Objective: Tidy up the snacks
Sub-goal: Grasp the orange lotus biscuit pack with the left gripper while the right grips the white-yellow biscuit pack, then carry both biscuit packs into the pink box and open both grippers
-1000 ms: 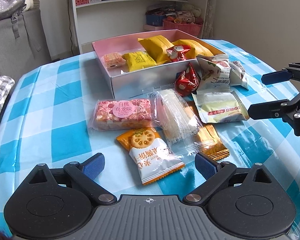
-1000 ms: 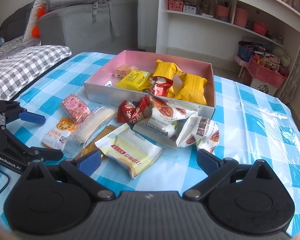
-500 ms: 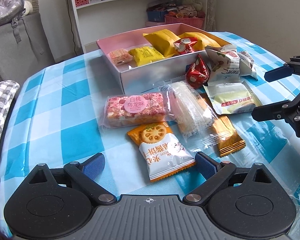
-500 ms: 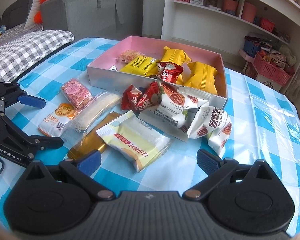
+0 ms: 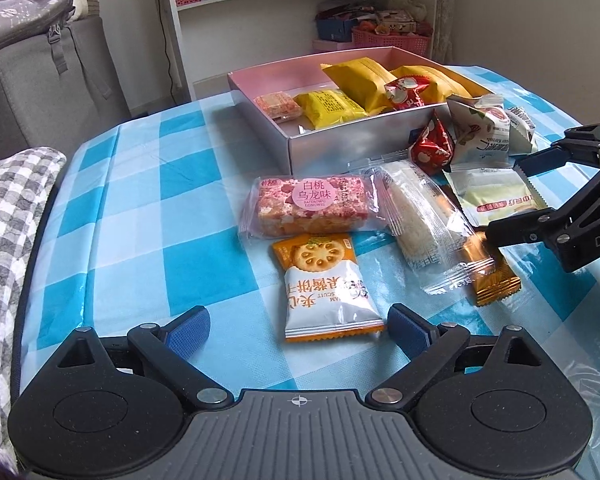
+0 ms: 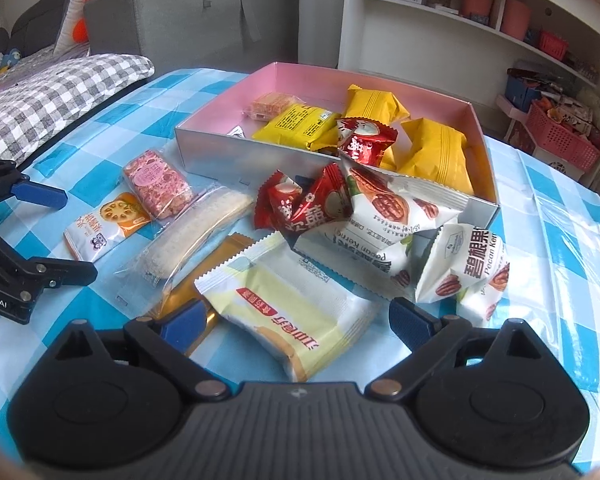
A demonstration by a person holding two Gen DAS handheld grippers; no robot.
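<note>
Here, right claw (image 6: pixel 292 320) tilted downward, jaws wide (just been closing a little) straddling pale-yellow packet (image 6: pixel 288 312), not yet gripping

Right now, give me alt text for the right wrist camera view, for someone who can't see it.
The open right gripper straddles a pale yellow snack packet on a blue checked tablecloth. Beyond lie more loose snacks and a pink box holding yellow packets; the left gripper shows at the left edge.
</note>
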